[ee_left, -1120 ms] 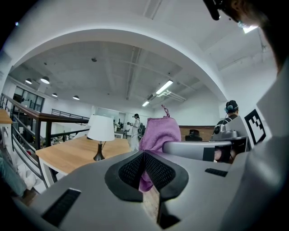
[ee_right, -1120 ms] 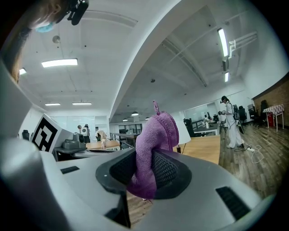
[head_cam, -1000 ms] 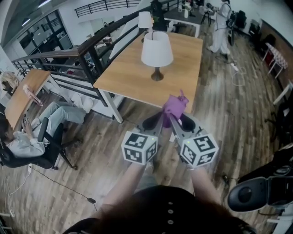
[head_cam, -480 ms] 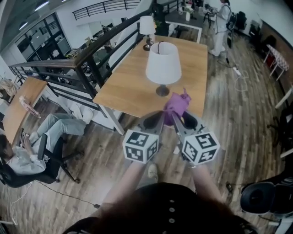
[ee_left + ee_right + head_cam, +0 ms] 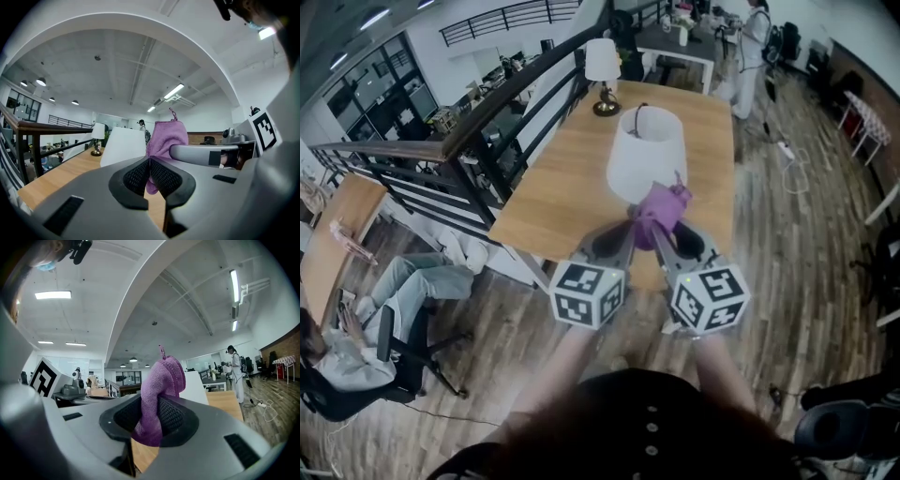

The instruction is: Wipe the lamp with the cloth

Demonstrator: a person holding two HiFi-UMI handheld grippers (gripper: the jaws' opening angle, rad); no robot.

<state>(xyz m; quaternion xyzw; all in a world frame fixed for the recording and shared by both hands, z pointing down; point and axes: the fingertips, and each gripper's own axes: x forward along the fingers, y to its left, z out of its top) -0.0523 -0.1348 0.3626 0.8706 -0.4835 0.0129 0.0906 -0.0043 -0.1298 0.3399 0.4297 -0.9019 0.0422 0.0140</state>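
Approach step judged in hand: facing the tabletop point(image 5: 553, 187), lamp point(image 5: 645, 155) standing upright on it. Pinching the purple cloth point(image 5: 661, 208), bunched in front of the shade, in the right gripper point(image 5: 658, 236); holding the left gripper point(image 5: 626, 234) pressed together, empty. Next calling for reaching forward, pressing cloth onto shade.

— Underfoot?
— Laid in dark wood planks point(image 5: 806, 272), beneath a long pale wooden tabletop point(image 5: 553, 187).
— And on the left?
— Fenced by a black railing point(image 5: 478, 131), with glazed partitions point(image 5: 366, 80) beyond.
— Overhead?
— Roofed by a white curved ceiling point(image 5: 117, 61), lit with strip lights point(image 5: 53, 295).
— On the right?
— Closed off by a brick wall point(image 5: 286, 350).
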